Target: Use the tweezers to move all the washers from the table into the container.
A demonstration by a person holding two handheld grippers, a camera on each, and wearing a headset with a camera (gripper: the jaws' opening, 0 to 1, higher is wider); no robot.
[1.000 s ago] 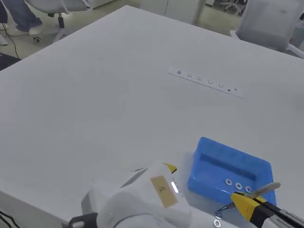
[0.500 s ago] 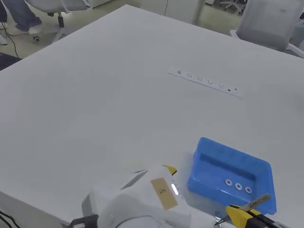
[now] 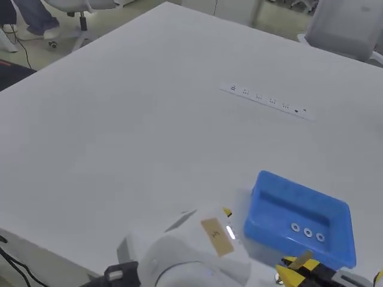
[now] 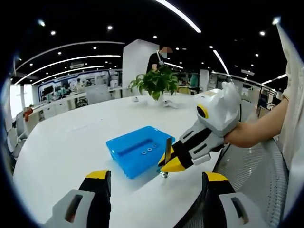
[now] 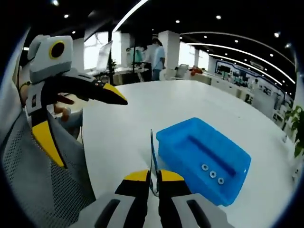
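**Head view:** A blue container (image 3: 302, 206) sits by the near right corner of the white table (image 3: 149, 137), with three washers (image 3: 307, 232) in a row on its floor. A flush power strip (image 3: 267, 101) lies toward the far edge. The left gripper (image 3: 225, 215) reaches in over the near edge, just beside the container's left wall. The right gripper (image 3: 292, 269) pokes in at the near right corner, and a loose washer (image 3: 279, 278) lies on the table by its yellow tips.

**Left gripper view:** The left gripper's jaws stand wide apart with nothing between them. Opposite, the right gripper, carried on a person's forearm (image 4: 259, 130), pinches the tweezers (image 4: 168, 145), whose upper end rises above its jaws. The loose washer lies right under those jaws, just beside the container's near wall; whether the tweezers touch it cannot be told. A potted plant (image 4: 156, 80) stands near the far edge.

**Right gripper view:** The right gripper's jaws are pressed narrow on the tweezers, which run forward beside the container. The left gripper hangs at upper left with its jaws spread.
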